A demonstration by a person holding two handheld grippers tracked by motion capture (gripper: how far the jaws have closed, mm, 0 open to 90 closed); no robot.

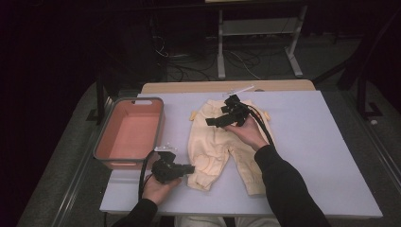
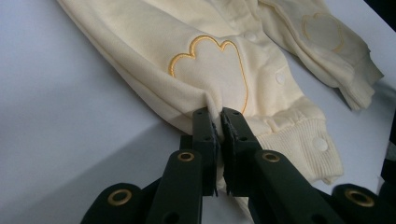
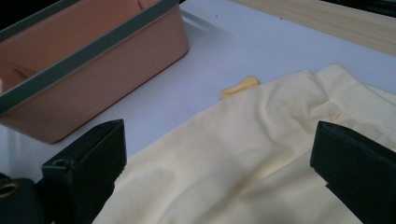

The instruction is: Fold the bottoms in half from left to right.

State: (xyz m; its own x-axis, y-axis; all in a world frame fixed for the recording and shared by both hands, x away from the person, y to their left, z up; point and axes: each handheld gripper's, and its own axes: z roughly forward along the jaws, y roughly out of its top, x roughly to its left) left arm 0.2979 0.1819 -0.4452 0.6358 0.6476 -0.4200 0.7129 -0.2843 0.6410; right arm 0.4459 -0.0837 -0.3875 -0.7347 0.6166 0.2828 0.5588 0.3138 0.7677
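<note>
Left gripper (image 2: 217,122) pinches the cream cotton baby trousers (image 1: 222,142) at a leg's edge; right gripper (image 3: 224,168) hovers spread wide over them, near the pink plastic bin (image 1: 130,132).

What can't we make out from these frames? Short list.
- Garment, high view: the waist end is covered by the right gripper and hand.
- Left gripper, its own view: how much fabric is pinched is hidden between the shut jaws.
- Pink bin, right gripper view: the frame edge cuts it off.
</note>
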